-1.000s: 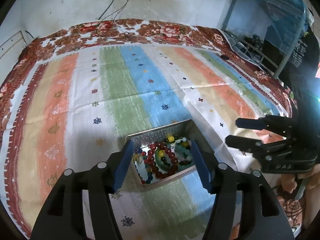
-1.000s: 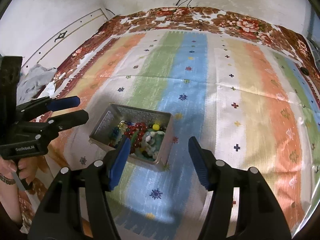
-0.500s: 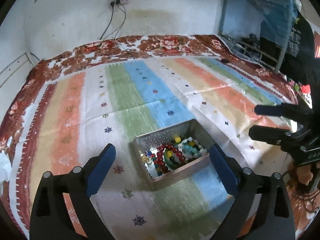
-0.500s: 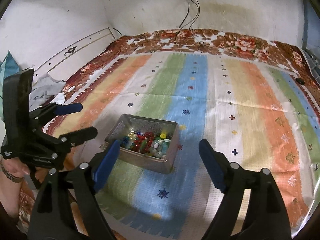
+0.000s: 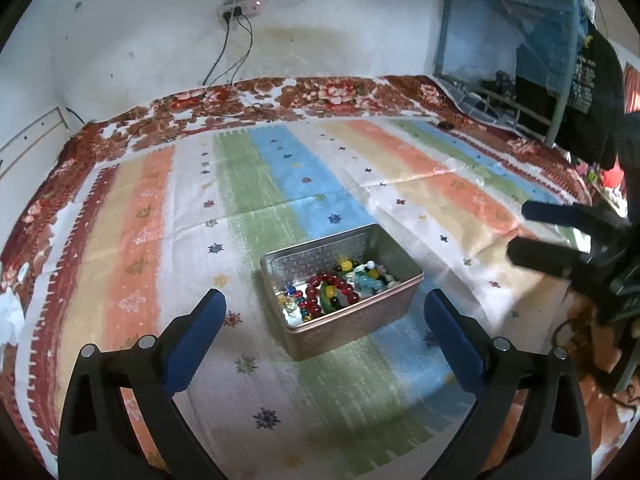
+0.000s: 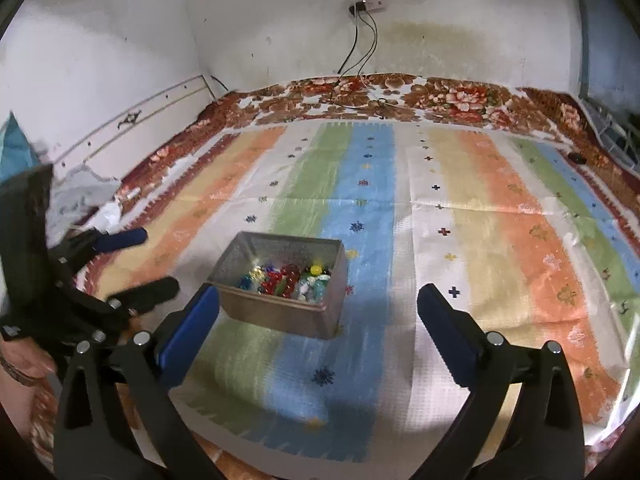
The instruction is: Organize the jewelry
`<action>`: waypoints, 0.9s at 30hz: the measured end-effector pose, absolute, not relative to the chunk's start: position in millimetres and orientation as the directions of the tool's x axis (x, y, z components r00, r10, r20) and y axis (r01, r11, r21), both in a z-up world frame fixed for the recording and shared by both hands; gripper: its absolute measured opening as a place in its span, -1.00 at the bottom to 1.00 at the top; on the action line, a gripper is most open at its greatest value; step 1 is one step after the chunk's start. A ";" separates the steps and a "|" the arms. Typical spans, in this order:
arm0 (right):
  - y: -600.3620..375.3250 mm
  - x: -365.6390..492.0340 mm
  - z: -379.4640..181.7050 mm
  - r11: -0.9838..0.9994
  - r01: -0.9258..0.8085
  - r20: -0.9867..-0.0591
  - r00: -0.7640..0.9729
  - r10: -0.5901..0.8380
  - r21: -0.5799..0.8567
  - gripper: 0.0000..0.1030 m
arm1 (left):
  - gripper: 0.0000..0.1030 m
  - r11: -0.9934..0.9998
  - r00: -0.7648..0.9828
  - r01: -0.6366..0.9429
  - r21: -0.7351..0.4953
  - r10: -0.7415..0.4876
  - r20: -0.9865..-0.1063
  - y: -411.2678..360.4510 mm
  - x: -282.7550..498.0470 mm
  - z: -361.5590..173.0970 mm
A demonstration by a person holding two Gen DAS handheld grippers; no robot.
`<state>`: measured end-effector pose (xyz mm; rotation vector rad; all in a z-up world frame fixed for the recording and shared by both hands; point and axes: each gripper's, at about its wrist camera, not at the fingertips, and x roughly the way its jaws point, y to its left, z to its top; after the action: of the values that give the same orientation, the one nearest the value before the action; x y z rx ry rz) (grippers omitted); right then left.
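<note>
Task looks close to finished, or between steps. All the jewelry (image 5: 338, 290) in view, red bead bracelets, green and yellow beads, pale ones, sits heaped inside the metal tin (image 5: 352, 326), which stands open on the striped cloth (image 5: 248, 184) with no lid in sight. No loose pieces show on the cloth around it, so nothing obvious is left to collect; inside the tin the pieces are a mixed pile, not sorted, so if sorting is wanted that part is undone. Left gripper (image 5: 325, 316) is spread wide and holds nothing; the tin lies ahead of it, between the lines of its two fingers, just beyond the tips, not touched. Right gripper (image 6: 318, 304) is also spread wide and empty; in its view the tin (image 6: 280, 316) lies ahead and toward its left finger, just past that tip, apart from it. Each gripper shows at the edge of the other's view, off to the side of the tin, blurred, neither carrying anything. Far end of the cloth has a floral border (image 6: 360, 96) and cables (image 6: 356, 48) hanging from a wall socket, unrelated to the job.
</note>
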<state>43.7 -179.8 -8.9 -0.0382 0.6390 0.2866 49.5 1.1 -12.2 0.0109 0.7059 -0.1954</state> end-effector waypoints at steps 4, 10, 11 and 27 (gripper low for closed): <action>-176.3 36.4 -9.5 0.965 -0.263 -0.568 0.794 0.218 0.004 0.90 | 0.89 0.984 0.768 0.171 -0.043 -0.160 -0.619 -0.3 40.5 -10.1; -182.4 29.4 -7.7 0.963 -0.266 -0.534 0.808 0.247 0.043 0.90 | 0.89 0.986 0.792 0.163 -0.026 -0.146 -0.593 -3.0 32.3 -6.9; -182.3 27.4 -7.6 0.963 -0.267 -0.531 0.810 0.247 0.041 0.90 | 0.89 0.987 0.796 0.159 -0.026 -0.144 -0.589 -2.6 31.3 -6.4; -188.1 18.2 -6.4 0.966 -0.246 -0.512 0.822 0.248 0.074 0.90 | 0.89 0.986 0.840 0.164 0.017 -0.130 -0.527 -10.9 17.0 -0.5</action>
<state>18.2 -188.1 -6.4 0.0049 0.5453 0.2628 17.0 -10.9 -0.5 0.0621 0.5527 -0.1555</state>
